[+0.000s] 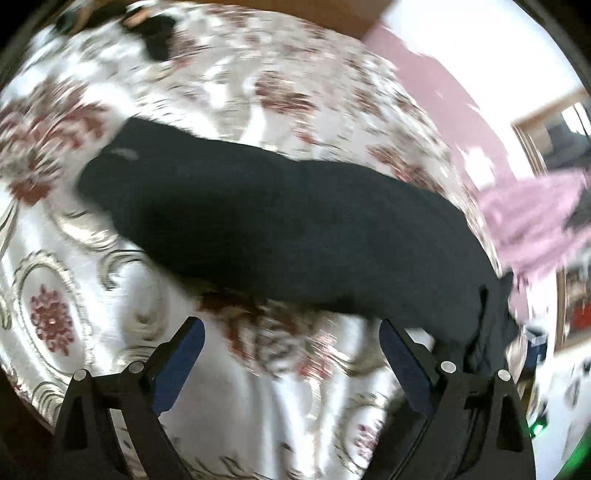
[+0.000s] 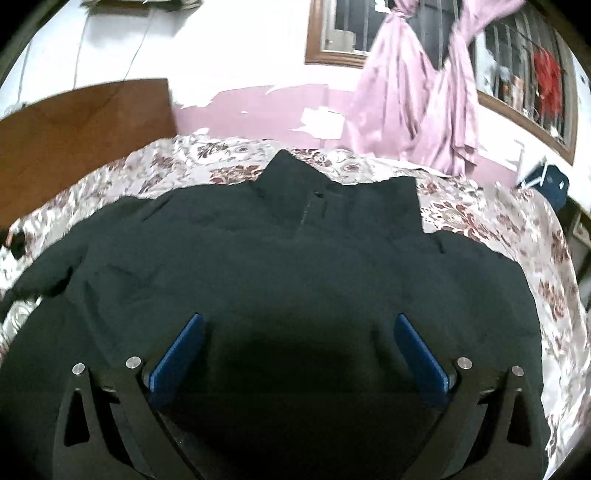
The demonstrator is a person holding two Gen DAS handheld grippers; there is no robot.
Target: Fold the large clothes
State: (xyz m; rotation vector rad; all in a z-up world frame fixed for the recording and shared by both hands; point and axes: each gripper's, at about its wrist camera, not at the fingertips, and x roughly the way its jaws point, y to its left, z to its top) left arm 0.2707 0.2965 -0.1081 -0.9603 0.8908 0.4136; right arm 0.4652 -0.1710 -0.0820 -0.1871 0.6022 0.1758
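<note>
A large dark jacket [image 2: 295, 258] lies spread on a floral bedspread [image 2: 498, 221], collar toward the far side. In the right wrist view my right gripper [image 2: 299, 332] is open and empty, just above the jacket's body. In the left wrist view one long sleeve of the jacket [image 1: 277, 221] stretches across the bedspread [image 1: 110, 277]. My left gripper [image 1: 291, 339] is open and empty, hovering over the bedspread just short of the sleeve's near edge. The left view is blurred by motion.
A wooden headboard [image 2: 81, 129] stands at the bed's far left. Pink curtains [image 2: 417, 103] hang by a framed window [image 2: 332, 33] behind the bed. A small dark item [image 1: 159, 37] lies on the far part of the bedspread. The pink wall [image 2: 266, 107] runs behind the bed.
</note>
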